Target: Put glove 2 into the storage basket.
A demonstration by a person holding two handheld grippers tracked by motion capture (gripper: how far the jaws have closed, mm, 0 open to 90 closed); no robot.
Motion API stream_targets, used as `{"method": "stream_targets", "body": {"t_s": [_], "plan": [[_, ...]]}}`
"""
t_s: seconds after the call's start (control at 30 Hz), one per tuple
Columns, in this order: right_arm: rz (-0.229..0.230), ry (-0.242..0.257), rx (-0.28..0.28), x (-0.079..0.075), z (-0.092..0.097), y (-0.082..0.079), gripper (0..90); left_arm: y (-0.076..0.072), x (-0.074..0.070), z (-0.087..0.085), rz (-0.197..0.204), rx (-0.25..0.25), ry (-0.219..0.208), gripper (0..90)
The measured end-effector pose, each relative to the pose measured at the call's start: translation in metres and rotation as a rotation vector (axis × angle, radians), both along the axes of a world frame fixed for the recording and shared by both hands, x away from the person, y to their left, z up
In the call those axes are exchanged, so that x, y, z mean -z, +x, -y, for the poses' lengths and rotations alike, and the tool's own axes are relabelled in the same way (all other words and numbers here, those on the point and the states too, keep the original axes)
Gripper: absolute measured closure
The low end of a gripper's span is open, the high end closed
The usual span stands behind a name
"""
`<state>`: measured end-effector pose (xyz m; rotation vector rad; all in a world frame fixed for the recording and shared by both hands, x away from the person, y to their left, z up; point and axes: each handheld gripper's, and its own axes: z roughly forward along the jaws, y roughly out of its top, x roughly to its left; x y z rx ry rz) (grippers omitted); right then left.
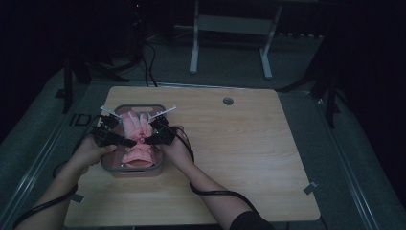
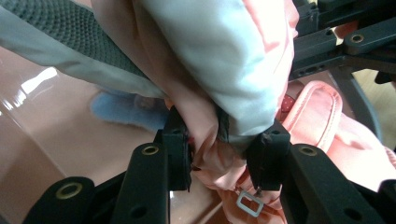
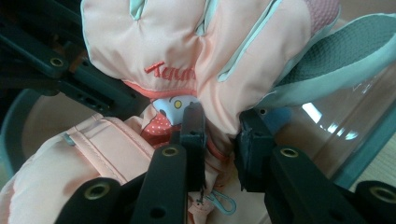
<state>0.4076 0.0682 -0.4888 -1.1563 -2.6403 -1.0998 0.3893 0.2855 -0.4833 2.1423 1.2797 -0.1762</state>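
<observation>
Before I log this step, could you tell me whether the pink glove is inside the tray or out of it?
Inside. The high view shows the pink glove lying within the tray, with both grippers clamped on it.

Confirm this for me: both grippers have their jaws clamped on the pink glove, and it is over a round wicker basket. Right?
Not quite. The container is a rectangular clear plastic tub with a grey rim, not a round wicker basket, as the high view shows. The rest holds: the left gripper and the right gripper both clamp the pink glove over it.
</observation>
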Motion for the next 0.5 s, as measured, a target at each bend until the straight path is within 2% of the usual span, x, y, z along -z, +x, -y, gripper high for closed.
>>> {"method": "stream_targets", "body": {"t_s": [0.23, 0.33, 0.37, 0.4, 0.47, 0.5], "plan": [[0.021, -0.048, -0.007, 0.0, -0.004, 0.005, 66.1, 0.007, 0.002, 0.001, -0.037, -0.023, 0.003, 63.2], [0.026, -0.061, -0.011, 0.0, -0.005, 0.006, 64.1, 0.009, 0.003, 0.0, -0.044, -0.035, 0.01, 57.6], [0.028, -0.062, -0.007, 0.0, -0.005, 0.007, 61.7, 0.008, 0.002, 0.0, -0.023, -0.045, 0.024, 57.6], [0.02, -0.054, -0.004, 0.0, -0.004, 0.01, 58.5, 0.008, 0.001, -0.001, -0.006, -0.052, 0.034, 53.8], [0.033, -0.055, -0.001, -0.002, -0.004, 0.012, 53.1, 0.006, -0.001, 0.0, 0.036, -0.066, 0.055, 48.4], [0.033, -0.055, -0.001, -0.002, -0.004, 0.012, 53.1, 0.006, -0.001, 0.0, 0.036, -0.066, 0.055, 46.0]]}}
